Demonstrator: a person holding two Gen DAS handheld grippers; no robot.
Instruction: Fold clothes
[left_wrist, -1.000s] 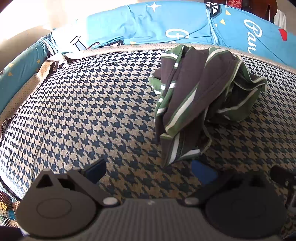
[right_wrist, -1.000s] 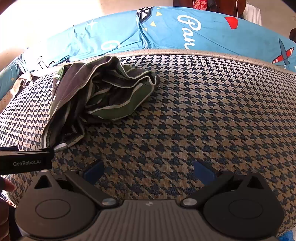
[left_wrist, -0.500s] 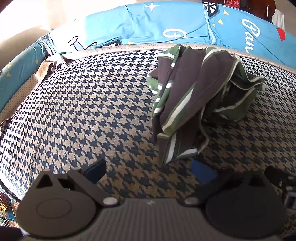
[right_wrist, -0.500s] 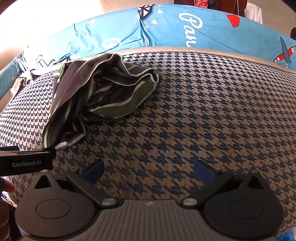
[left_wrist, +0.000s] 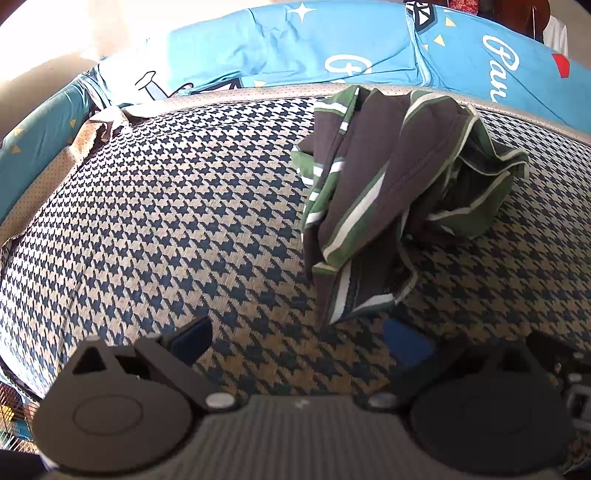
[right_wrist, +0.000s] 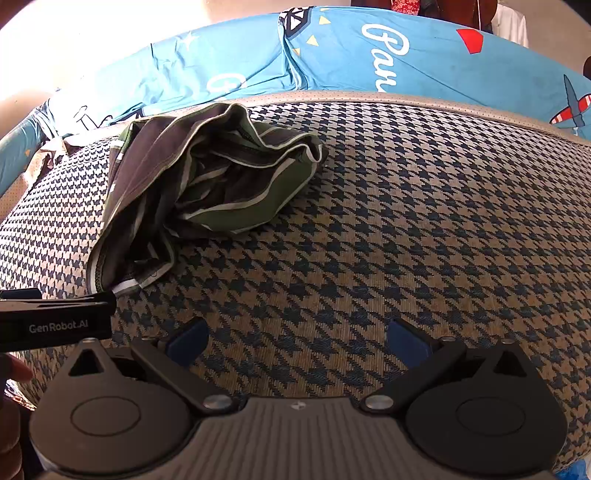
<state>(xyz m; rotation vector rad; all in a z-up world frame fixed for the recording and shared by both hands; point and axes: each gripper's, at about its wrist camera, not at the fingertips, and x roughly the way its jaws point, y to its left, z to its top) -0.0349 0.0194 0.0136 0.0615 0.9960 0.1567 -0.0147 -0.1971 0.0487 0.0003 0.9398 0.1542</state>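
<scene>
A wide cushion (left_wrist: 155, 221) with a dark blue and beige houndstooth cover fills most of both views. Behind its far edge lies a bright blue sheet (right_wrist: 424, 62) with white letters and small printed figures. On the cushion, near that far edge, lies a crumpled garment (left_wrist: 384, 199) in dark brown with green and white stripes; it is bunched in loose folds, and one narrow end points toward the cameras. The left gripper (left_wrist: 301, 341) hovers just before this end, its blue-tipped fingers (left_wrist: 192, 338) spread apart and holding nothing. The right gripper (right_wrist: 297, 341) is above bare houndstooth cloth, to the right of the garment, its fingers (right_wrist: 406, 341) also wide apart and empty. In the right view a black side of the left gripper shows at the left edge.
</scene>
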